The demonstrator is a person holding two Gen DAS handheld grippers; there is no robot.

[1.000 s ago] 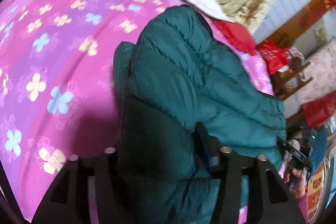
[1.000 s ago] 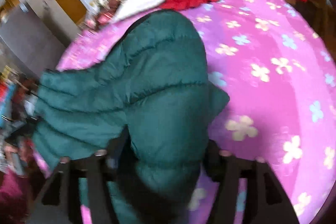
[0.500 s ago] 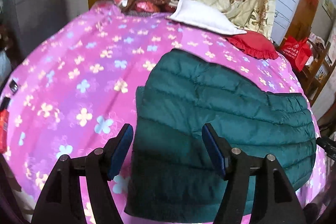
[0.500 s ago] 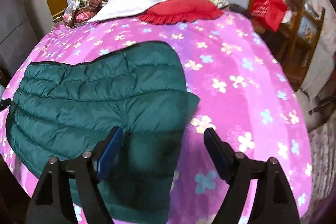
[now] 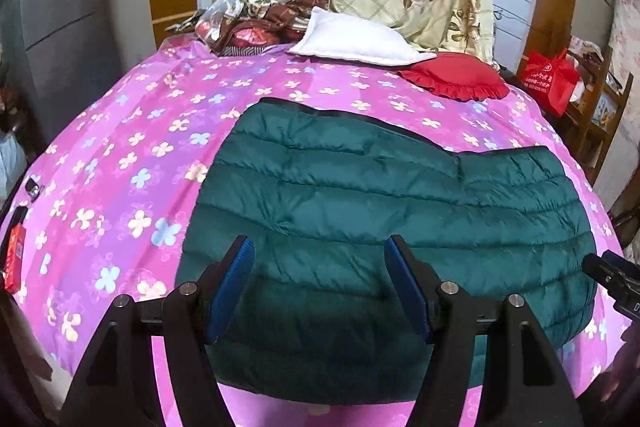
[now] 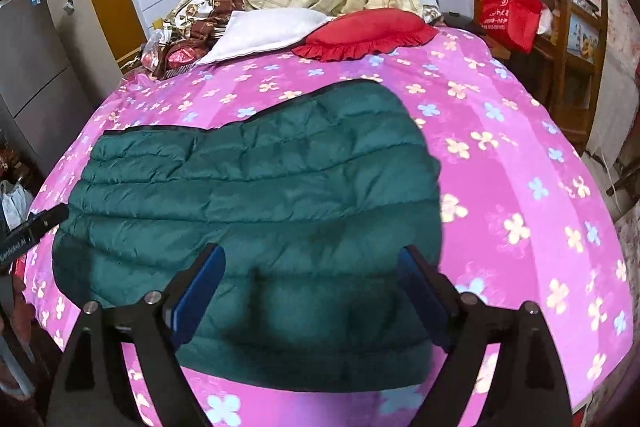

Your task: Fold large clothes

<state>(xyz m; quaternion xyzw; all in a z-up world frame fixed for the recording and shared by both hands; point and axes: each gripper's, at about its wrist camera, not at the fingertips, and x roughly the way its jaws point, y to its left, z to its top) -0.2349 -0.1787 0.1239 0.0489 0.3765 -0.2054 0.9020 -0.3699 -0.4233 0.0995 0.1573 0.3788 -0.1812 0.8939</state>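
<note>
Both grippers, left (image 5: 318,285) and right (image 6: 310,291), are backing away with jaws spread wide (holding nothing), having released the green down jacket (image 5: 380,211), now lying folded on the bed (image 5: 120,167).

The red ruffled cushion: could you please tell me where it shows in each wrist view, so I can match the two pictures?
Left wrist view: the red ruffled cushion lies upper right, at the bed's far end.
Right wrist view: it lies upper centre, beyond the green jacket.
Shared landmark: the white pillow touching the cushion's left side.
</note>
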